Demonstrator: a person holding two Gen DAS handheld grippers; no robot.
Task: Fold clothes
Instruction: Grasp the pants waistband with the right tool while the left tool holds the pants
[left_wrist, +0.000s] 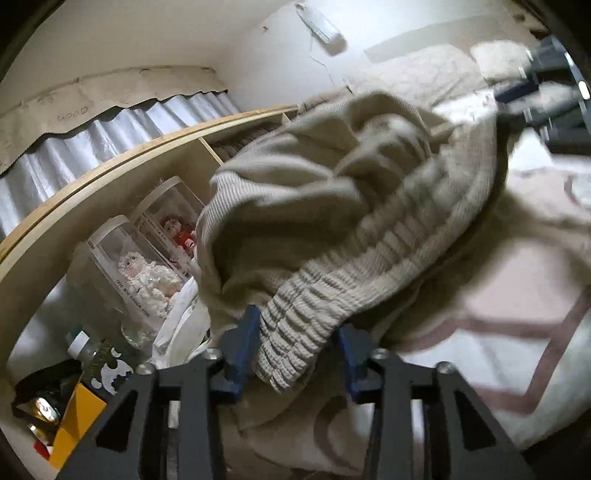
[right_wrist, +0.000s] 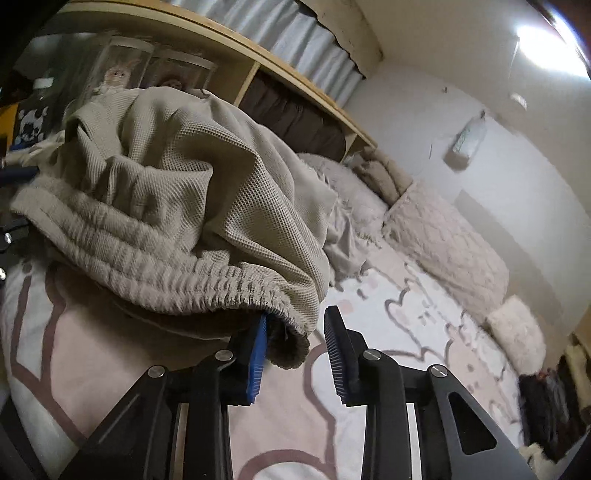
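A beige waffle-knit garment (left_wrist: 332, 206) with a ribbed elastic waistband hangs bunched above the bed. My left gripper (left_wrist: 299, 332) has the waistband between its blue pads, which stand apart on either side of the bunched band. My right gripper (right_wrist: 295, 332) is open; the waistband's end (right_wrist: 291, 350) hangs just inside its left pad, with a gap to the right pad. The garment (right_wrist: 192, 192) fills the left half of the right wrist view. The right gripper also shows blurred at the top right of the left wrist view (left_wrist: 528, 88).
A bedspread (right_wrist: 406, 332) with pink and brown outline shapes lies below. Fluffy pillows (right_wrist: 443, 240) line the white wall. A wooden headboard shelf (left_wrist: 110, 177) holds doll cases (left_wrist: 147, 273), a bottle (left_wrist: 85, 347) and a yellow box (left_wrist: 77, 424).
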